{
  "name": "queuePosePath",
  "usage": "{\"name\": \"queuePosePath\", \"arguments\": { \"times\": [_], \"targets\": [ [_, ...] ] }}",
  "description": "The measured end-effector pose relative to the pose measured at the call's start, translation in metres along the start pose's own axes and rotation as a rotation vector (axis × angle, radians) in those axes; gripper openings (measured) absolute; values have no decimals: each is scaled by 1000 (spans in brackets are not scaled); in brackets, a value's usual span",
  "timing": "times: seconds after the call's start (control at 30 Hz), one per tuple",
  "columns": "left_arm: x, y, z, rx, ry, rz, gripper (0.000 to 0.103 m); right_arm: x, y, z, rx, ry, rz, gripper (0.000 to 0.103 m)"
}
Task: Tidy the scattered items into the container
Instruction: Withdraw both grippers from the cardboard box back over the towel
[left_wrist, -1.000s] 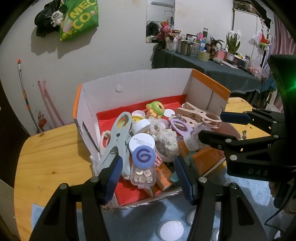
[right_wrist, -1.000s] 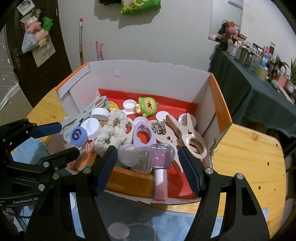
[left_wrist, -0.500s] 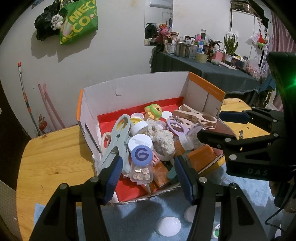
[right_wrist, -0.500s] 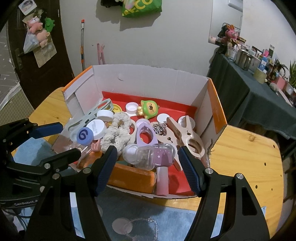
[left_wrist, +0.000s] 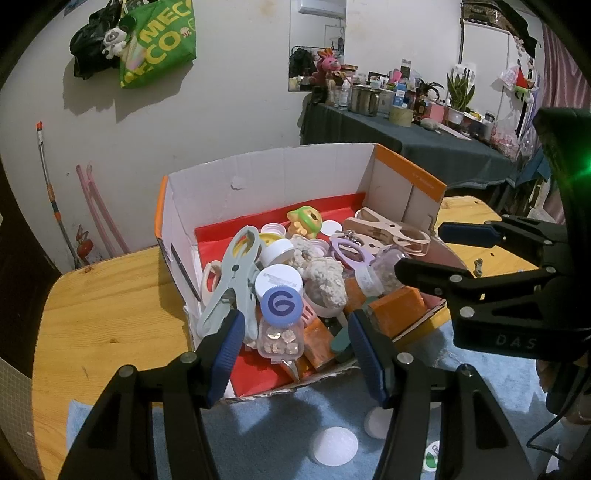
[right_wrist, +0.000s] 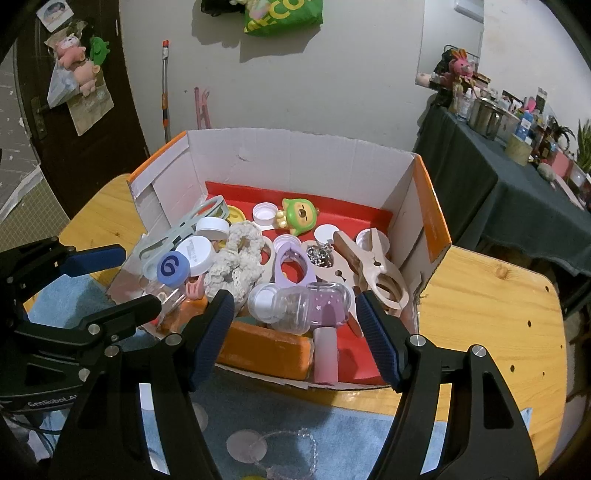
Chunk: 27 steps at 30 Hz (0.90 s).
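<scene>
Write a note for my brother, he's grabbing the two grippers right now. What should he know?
Left hand-held gripper: open, empty, in front of the cardboard box.
Right hand-held gripper: open, empty, same spot.
Done: box piled with clips, caps, bottles and a green toy.
Left: white discs and a bead chain on the blue mat before the box.

Cardboard box (right_wrist: 310, 173) – matt; table (right_wrist: 491, 314) – smooth wood.

Green bag (left_wrist: 157, 42) reads "MEC… ECO"; right gripper (left_wrist: 424, 254) body, "DAS".
</scene>
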<state>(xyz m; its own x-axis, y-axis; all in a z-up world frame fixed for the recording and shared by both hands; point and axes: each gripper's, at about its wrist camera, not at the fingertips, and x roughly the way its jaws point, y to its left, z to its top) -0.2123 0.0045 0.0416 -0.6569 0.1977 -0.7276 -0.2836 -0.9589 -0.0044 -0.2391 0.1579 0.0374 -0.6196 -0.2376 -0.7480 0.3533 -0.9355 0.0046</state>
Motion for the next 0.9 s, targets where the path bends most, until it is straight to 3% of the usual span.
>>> {"name": "queuePosePath", "arguments": {
  "times": [0.9],
  "targets": [
    [-51,-27,-37,39,-37,-17,65,-67,16,-50,4,-44,8,68]
  ]
}}
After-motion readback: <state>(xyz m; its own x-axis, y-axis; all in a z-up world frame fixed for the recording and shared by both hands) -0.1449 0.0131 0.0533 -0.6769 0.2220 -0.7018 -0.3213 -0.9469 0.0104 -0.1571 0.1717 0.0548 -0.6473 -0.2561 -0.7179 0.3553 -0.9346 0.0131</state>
